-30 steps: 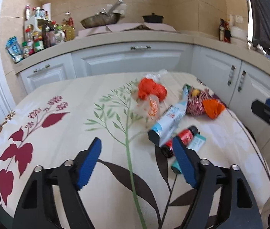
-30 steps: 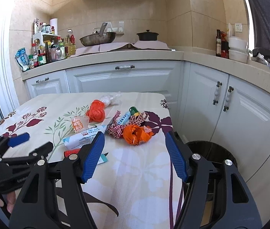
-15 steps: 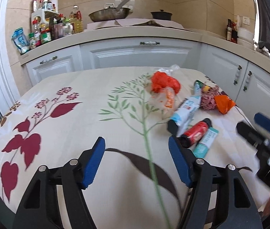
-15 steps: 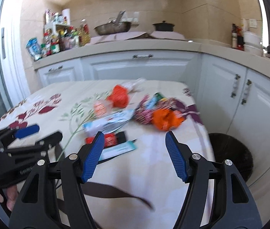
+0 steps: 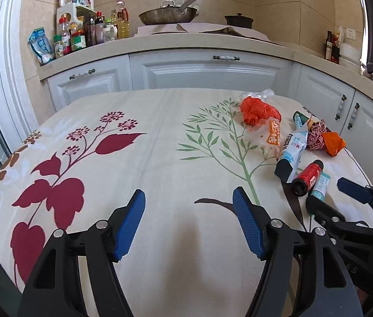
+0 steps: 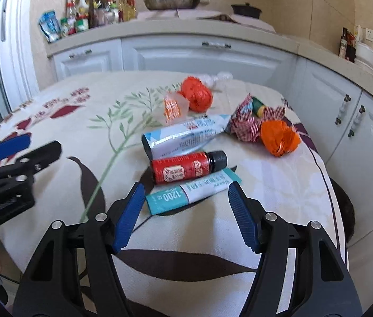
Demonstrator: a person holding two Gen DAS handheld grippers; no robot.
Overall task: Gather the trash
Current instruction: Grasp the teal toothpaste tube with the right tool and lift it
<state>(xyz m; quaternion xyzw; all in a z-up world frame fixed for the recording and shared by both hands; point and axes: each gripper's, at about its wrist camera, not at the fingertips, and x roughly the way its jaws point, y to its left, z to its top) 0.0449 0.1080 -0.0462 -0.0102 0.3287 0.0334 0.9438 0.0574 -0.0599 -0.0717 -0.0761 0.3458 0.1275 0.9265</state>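
Two grippers gape, empty; right gripper (image 6: 185,208) over teal tube (image 6: 193,190), long axis crosswise, beside red bottle (image 6: 186,167), cap rightward

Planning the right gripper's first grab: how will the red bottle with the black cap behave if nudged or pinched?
The red bottle lies on its side on the tablecloth; being round, it will probably roll if pushed across its length. It looks rigid, so a pinch should hold. The glossy label may be a bit slippery. It touches the teal tube, so a nudge could shift both.

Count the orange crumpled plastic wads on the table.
2. One orange crumpled plastic wad lies at the pile's far side beside a clear wrapper; the other sits near the table's right edge, against red-checked cloth.
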